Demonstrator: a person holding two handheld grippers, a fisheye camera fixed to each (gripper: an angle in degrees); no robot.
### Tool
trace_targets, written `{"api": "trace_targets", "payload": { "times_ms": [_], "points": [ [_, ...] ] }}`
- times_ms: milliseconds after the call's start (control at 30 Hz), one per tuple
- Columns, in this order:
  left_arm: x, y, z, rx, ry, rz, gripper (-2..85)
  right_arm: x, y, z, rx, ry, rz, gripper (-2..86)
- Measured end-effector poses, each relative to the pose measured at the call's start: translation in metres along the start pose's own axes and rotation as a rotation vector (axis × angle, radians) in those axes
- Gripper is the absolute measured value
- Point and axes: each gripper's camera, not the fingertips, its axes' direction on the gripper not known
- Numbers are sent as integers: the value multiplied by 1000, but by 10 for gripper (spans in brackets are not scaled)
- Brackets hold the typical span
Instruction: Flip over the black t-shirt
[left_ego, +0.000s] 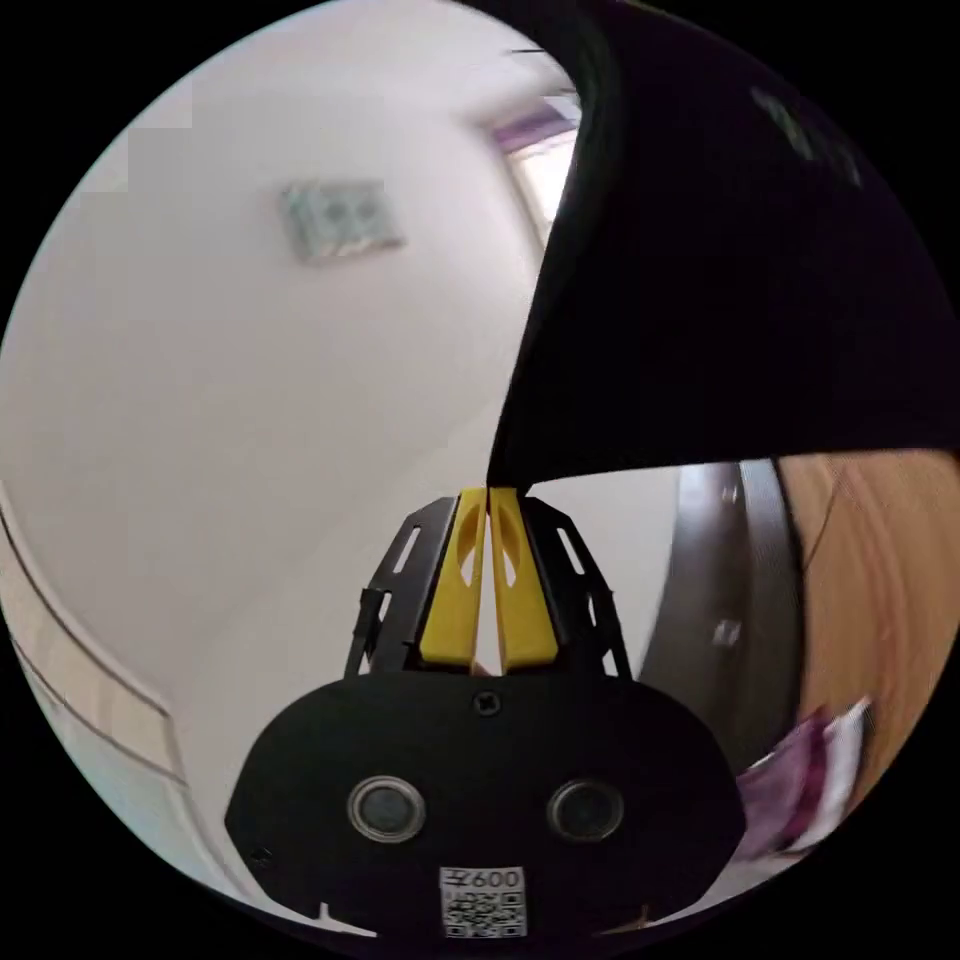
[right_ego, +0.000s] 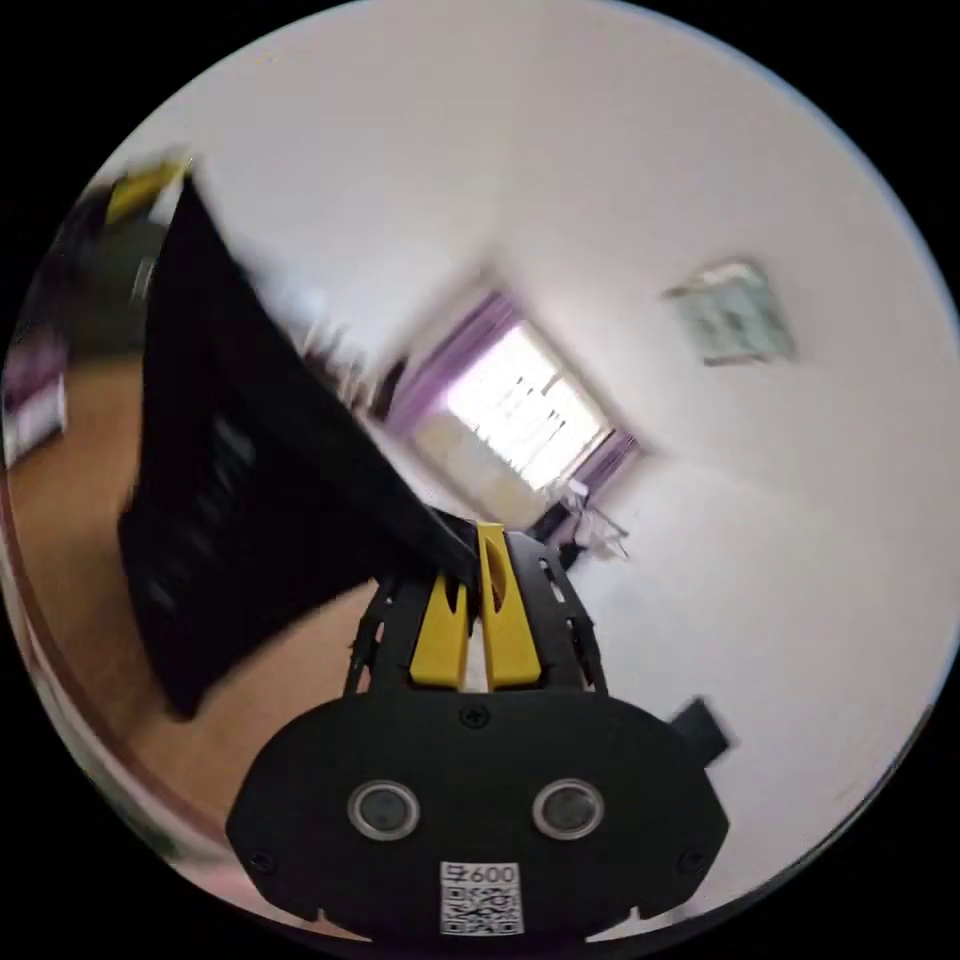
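Pinching the black t-shirt (left_ego: 720, 300), left gripper (left_ego: 488, 495) and right gripper (right_ego: 478, 560) are closed.

The black t-shirt (left_ego: 730, 260) hangs as a wide dark sheet, blocking everything to one side of the left hand-held gripper (left_ego: 487, 497), whose jaws pinch its corner. Away from the t-shirt, open air runs to the pale ceiling and its square light fixture (left_ego: 340, 218). In the right gripper view, the t-shirt (right_ego: 250, 480) screens the wooden floor (right_ego: 70, 480); beyond its edge, open space reaches toward the window (right_ego: 525, 405).
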Motion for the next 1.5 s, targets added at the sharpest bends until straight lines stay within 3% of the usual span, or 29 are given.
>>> {"api": "trace_targets", "payload": {
  "times_ms": [67, 100, 167, 233, 400, 467, 567, 667, 867, 1133, 1367, 1500],
  "points": [
    [-116, 43, 51, -158, 133, -368, 5, 47, 3, -53, 195, -39, 172, -9],
    [-127, 57, 58, -190, 140, -422, 5, 50, 7, -59, 213, -37, 170, -9],
    [-127, 126, 37, -96, 152, -628, 6, 45, 36, -63, 203, -115, 139, -9],
    [-98, 163, 17, -8, 281, -703, 7, 30, 66, -52, 139, -208, 158, -9],
    [51, 214, -72, 72, 595, -645, 9, -56, 183, -22, -6, -281, 79, -9],
    [151, 240, -128, 88, 832, -582, 10, -107, 254, 4, -172, -353, 57, -9],
    [285, 281, -217, 104, 1007, -552, 11, -172, 346, 34, -394, -432, 52, -9],
    [388, 323, -311, 53, 1037, -536, 11, -216, 419, 53, -583, -588, 48, -9],
    [491, 411, -392, -55, 1410, -409, 11, -224, 481, 51, -823, -889, 13, -8],
    [495, 482, -350, 15, 1523, -329, 11, -195, 475, 63, -847, -881, -86, -8],
    [425, 480, -170, 67, 1497, -419, 12, -118, 391, 113, -716, -794, 13, -6],
    [396, 513, -125, 109, 1476, -454, 12, -105, 383, 113, -729, -774, -52, 4]
  ]
}}
